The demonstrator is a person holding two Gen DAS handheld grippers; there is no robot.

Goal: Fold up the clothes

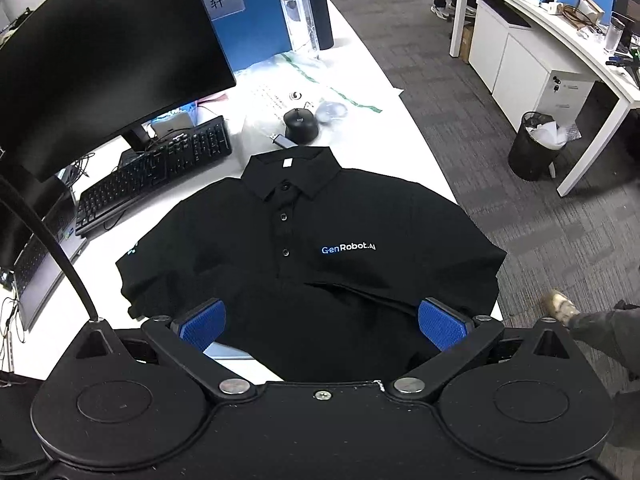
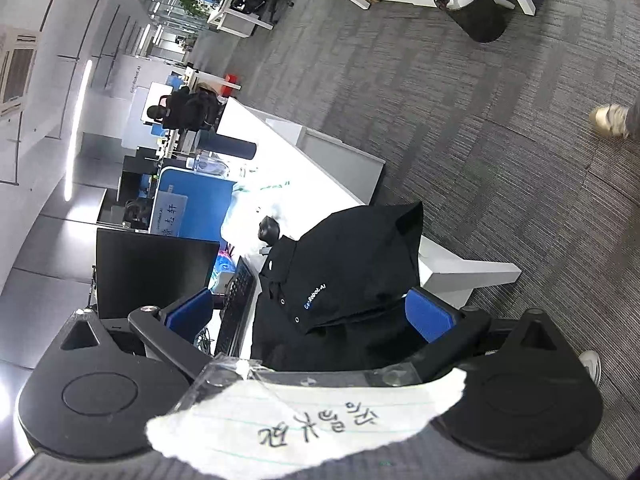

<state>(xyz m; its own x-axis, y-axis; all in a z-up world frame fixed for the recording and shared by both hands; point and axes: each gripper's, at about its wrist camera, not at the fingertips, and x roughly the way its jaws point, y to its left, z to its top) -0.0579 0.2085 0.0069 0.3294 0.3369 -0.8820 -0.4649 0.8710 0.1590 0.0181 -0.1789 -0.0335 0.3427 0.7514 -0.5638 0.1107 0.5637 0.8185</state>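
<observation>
Blue pads of left hand-held gripper [image 1: 322,326] spread wide, hovering over the hem of the black polo shirt [image 1: 308,248]. Shirt lies front up on the white surface [image 1: 52,320], collar away from camera, right sleeve and side hanging past the surface's edge over grey carpet [image 1: 560,220]. Right hand-held gripper [image 2: 308,316] also spread, holding nothing; shirt between its fingers in view, contact unclear. Beyond the collar: mouse [image 1: 301,126], USB stick [image 1: 283,141]. Left of the shirt: keyboard [image 1: 152,176]. Right of shirt, across open carpet: black bin [image 1: 536,146] holding white waste.
</observation>
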